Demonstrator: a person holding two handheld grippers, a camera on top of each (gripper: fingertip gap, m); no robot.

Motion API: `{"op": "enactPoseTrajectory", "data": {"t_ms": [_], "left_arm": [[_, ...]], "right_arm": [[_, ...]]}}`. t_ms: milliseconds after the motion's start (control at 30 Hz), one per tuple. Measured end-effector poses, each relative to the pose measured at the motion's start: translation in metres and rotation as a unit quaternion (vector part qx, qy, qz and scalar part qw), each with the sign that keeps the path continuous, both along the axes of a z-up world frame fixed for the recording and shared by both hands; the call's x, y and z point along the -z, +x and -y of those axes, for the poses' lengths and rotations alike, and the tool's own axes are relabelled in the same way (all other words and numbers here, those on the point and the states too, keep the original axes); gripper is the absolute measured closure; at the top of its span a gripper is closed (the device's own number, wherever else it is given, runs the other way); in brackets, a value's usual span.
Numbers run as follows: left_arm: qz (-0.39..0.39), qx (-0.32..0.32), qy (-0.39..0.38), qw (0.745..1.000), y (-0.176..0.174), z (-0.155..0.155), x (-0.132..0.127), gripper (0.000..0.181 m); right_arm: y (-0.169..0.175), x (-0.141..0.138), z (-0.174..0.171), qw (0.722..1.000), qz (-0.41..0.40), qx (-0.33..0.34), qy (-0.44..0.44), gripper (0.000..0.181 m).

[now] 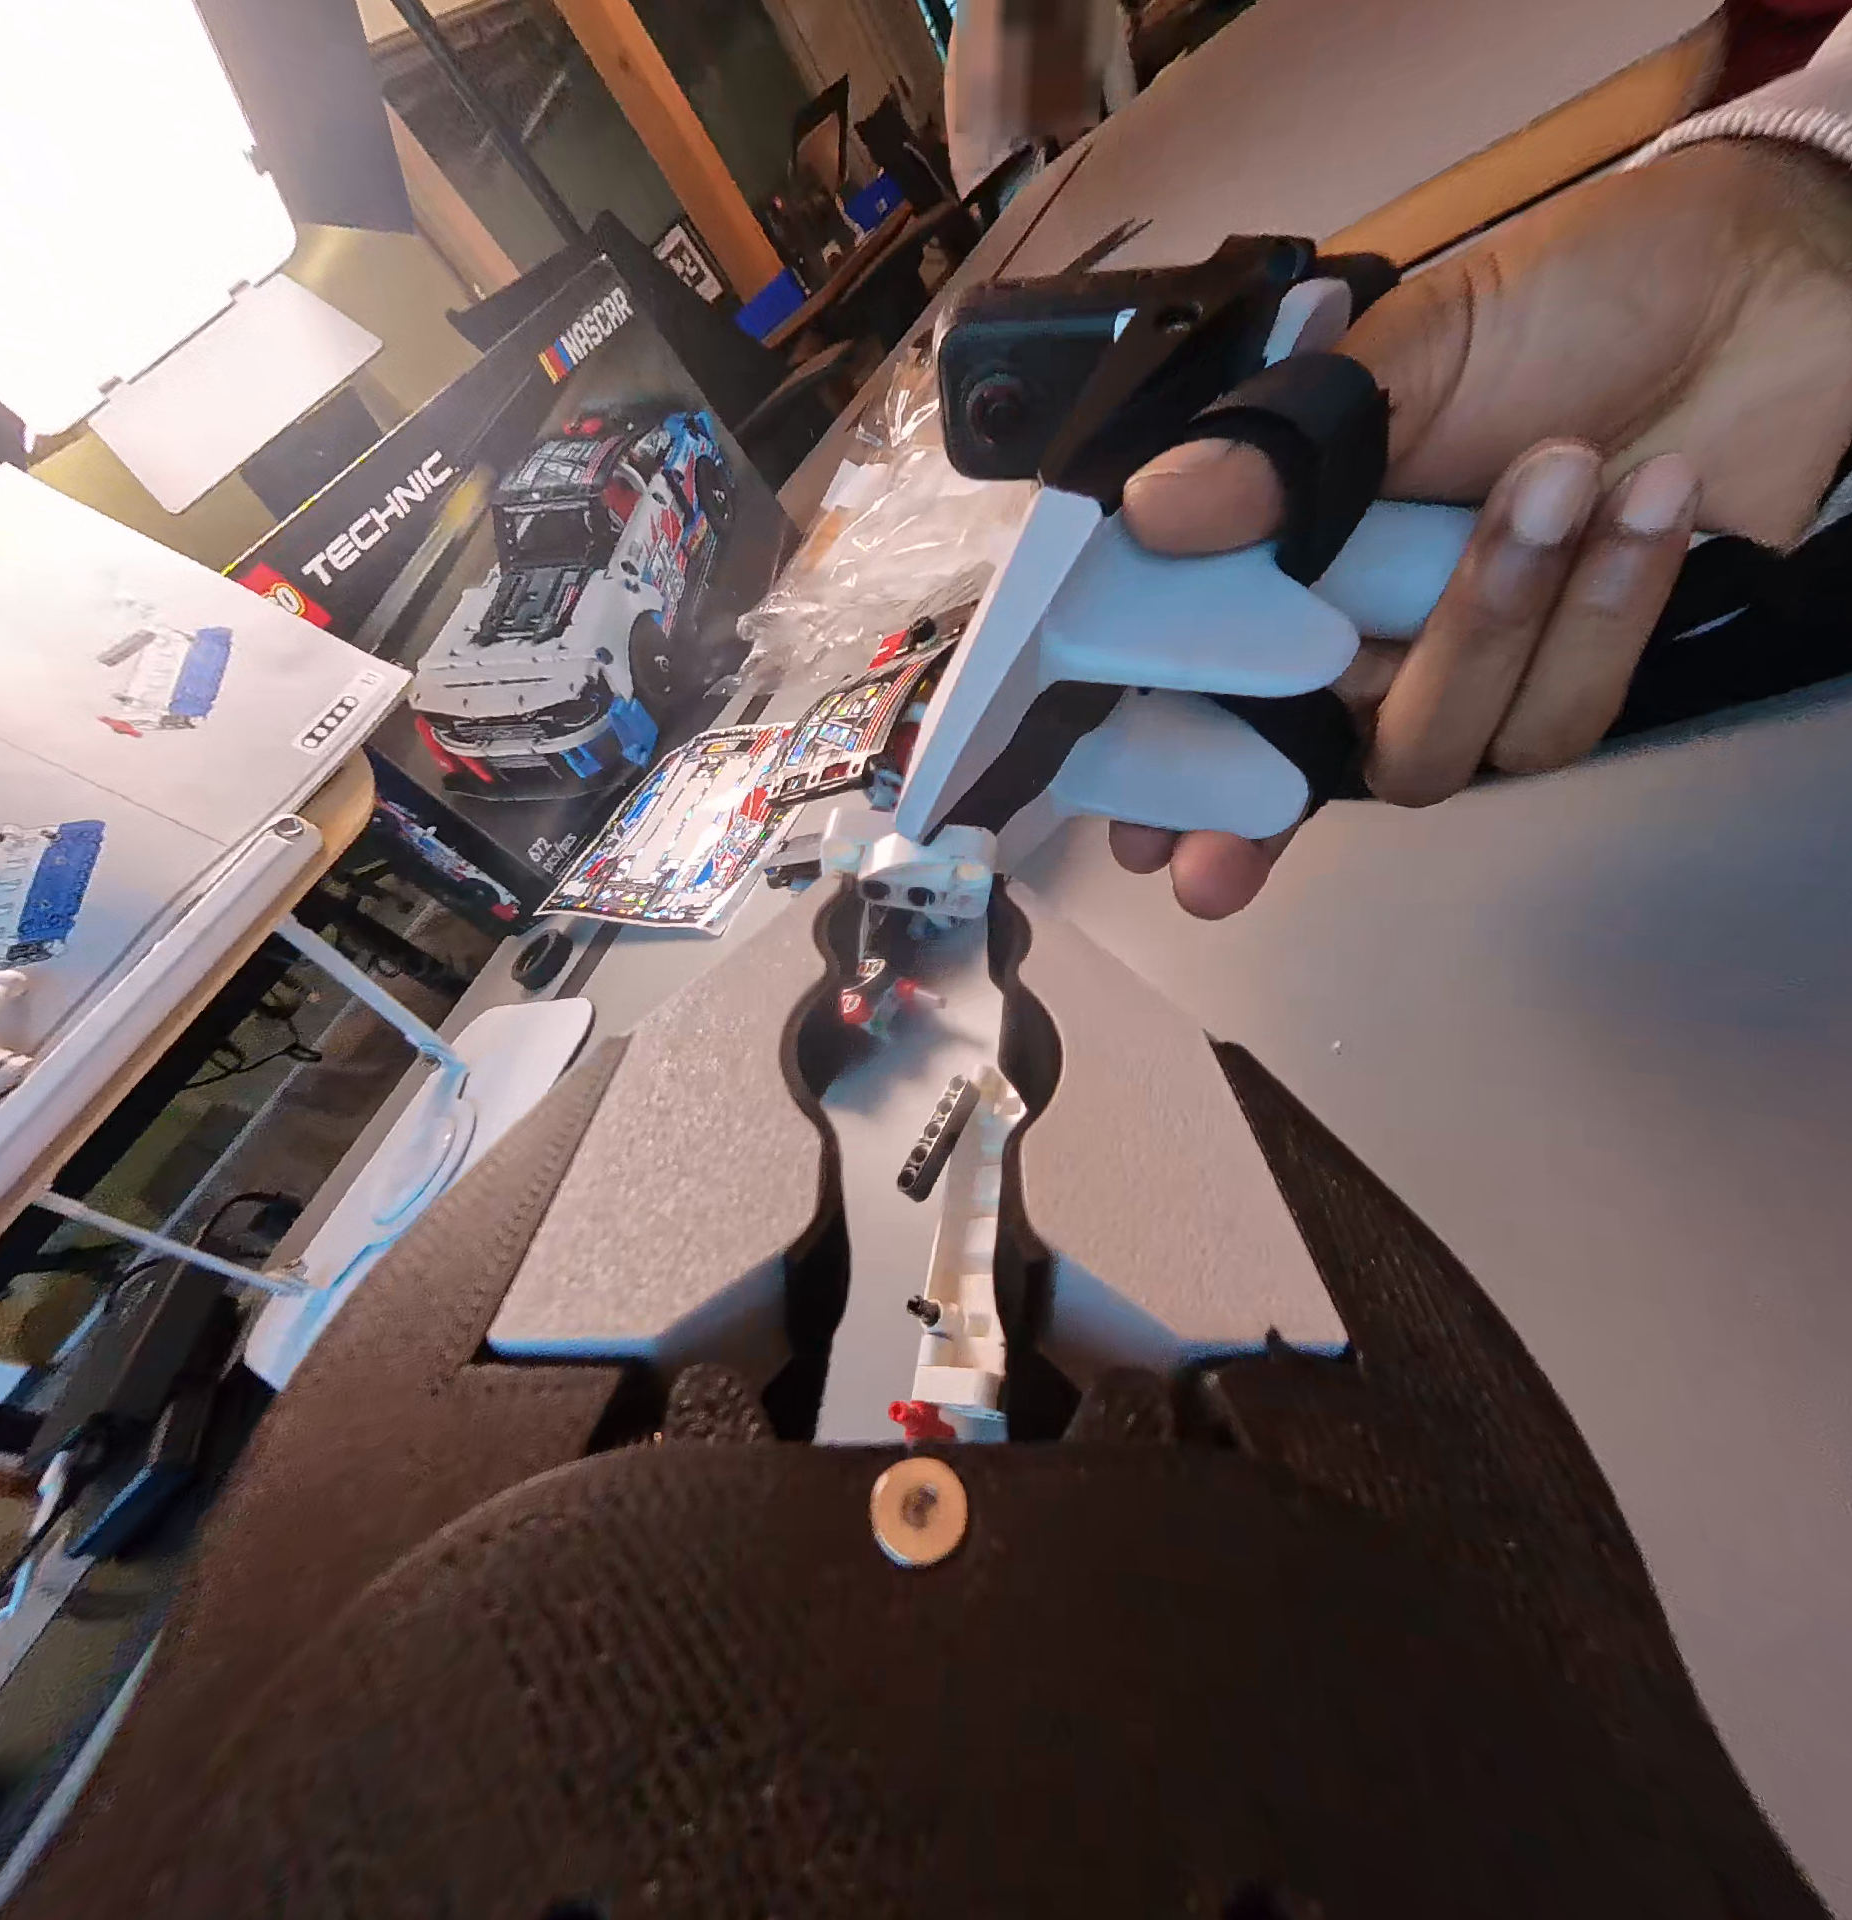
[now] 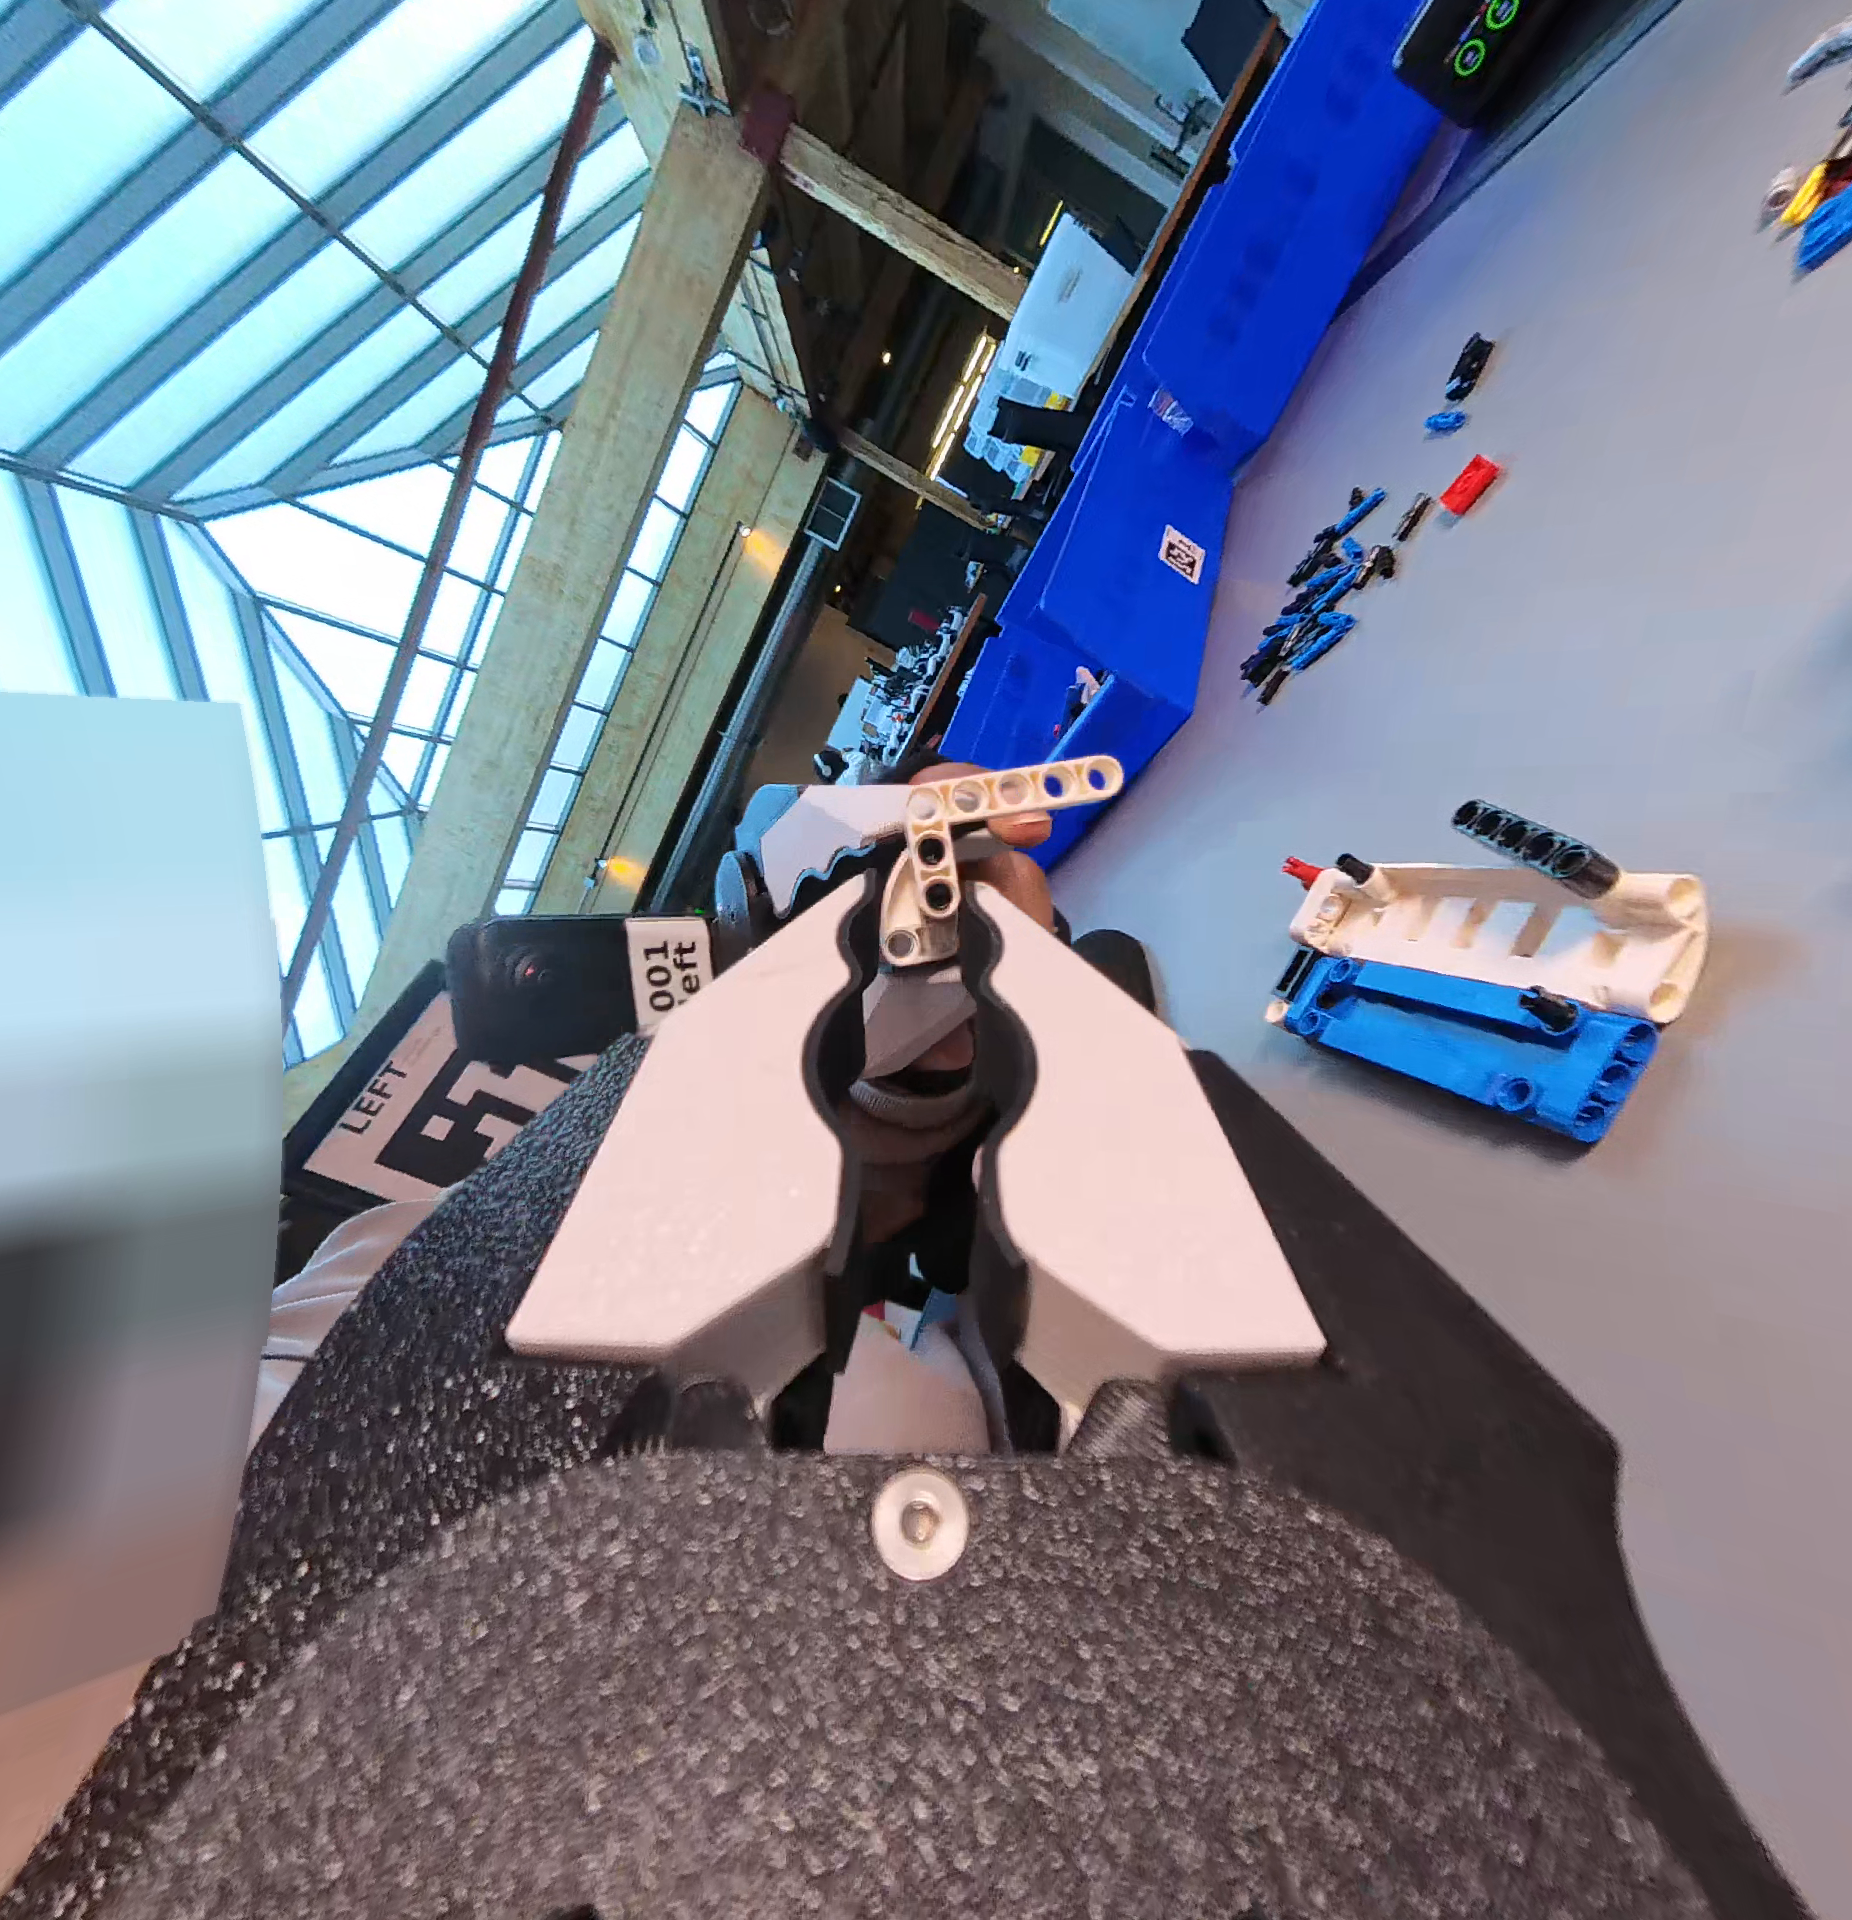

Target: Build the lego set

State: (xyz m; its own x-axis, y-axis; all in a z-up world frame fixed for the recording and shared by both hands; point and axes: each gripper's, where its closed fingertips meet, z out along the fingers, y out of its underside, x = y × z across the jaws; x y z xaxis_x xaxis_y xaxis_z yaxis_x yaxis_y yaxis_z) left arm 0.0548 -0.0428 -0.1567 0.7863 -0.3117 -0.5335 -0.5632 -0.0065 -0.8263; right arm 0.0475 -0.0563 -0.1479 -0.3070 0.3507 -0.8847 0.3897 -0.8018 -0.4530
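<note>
Two hand-held grippers, left (image 1: 927, 904) and right (image 2: 917, 925), apparently pinched one light, stiff, white L-shaped plastic beam (image 2: 937, 883); best held across its flat faces.

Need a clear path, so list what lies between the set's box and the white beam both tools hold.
In the left wrist view, a sticker sheet lies between the box and the white beam, with crumpled clear bags beside it.
</note>
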Motion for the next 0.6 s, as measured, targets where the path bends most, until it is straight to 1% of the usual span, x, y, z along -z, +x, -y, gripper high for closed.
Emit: {"op": "enactPoseTrajectory", "data": {"t_ms": [67, 133, 167, 200, 233, 267, 300, 333, 367, 400, 433, 500, 533, 567, 600], "left_arm": [[0.028, 0.024, 0.010, 0.999, 0.005, 0.006, -0.007, 0.160], [0.081, 0.057, 0.010, 0.995, 0.010, 0.013, -0.015, 0.160], [0.121, 0.067, 0.011, 0.990, 0.009, 0.015, -0.021, 0.159], [0.166, 0.089, 0.009, 0.982, 0.010, 0.019, -0.027, 0.159], [0.217, 0.122, -0.003, 0.968, 0.013, 0.024, -0.032, 0.159], [0.274, 0.157, -0.022, 0.949, 0.015, 0.029, -0.036, 0.159], [0.330, 0.188, -0.039, 0.924, 0.016, 0.034, -0.041, 0.159], [0.383, 0.227, -0.055, 0.894, 0.018, 0.039, -0.046, 0.159], [0.431, 0.266, -0.066, 0.860, 0.020, 0.044, -0.052, 0.160], [0.470, 0.293, -0.076, 0.830, 0.020, 0.048, -0.056, 0.160], [0.493, 0.306, -0.085, 0.810, 0.020, 0.048, -0.057, 0.160], [0.510, 0.338, -0.095, 0.785, 0.026, 0.052, -0.059, 0.160], [0.509, 0.347, -0.100, 0.781, 0.030, 0.054, -0.060, 0.160], [0.499, 0.348, -0.104, 0.787, 0.033, 0.054, -0.058, 0.160], [0.487, 0.345, -0.105, 0.795, 0.035, 0.053, -0.056, 0.160]], "right_arm": [[0.005, -0.007, 0.002, 1.000, -0.017, -0.012, 0.006, 0.168], [0.012, -0.014, 0.002, 0.998, -0.044, -0.020, 0.038, 0.165], [0.016, -0.017, 0.004, 0.995, -0.060, -0.030, 0.072, 0.162], [0.022, -0.020, 0.005, 0.987, -0.085, -0.039, 0.128, 0.160], [0.027, -0.023, 0.005, 0.973, -0.111, -0.039, 0.196, 0.157], [0.032, -0.026, 0.005, 0.950, -0.142, -0.036, 0.275, 0.156], [0.035, -0.028, 0.003, 0.918, -0.169, -0.026, 0.357, 0.152], [0.036, -0.031, 0.002, 0.882, -0.193, -0.013, 0.429, 0.148], [0.038, -0.035, 0.004, 0.848, -0.219, -0.008, 0.482, 0.145], [0.038, -0.040, 0.010, 0.822, -0.238, -0.013, 0.517, 0.143], [0.038, -0.042, 0.017, 0.804, -0.249, -0.024, 0.540, 0.142], [0.031, -0.040, 0.026, 0.779, -0.247, -0.041, 0.575, 0.142], [0.026, -0.037, 0.028, 0.769, -0.247, -0.042, 0.588, 0.146], [0.024, -0.037, 0.031, 0.766, -0.254, -0.042, 0.589, 0.154], [0.023, -0.038, 0.035, 0.769, -0.265, -0.046, 0.580, 0.168]]}}
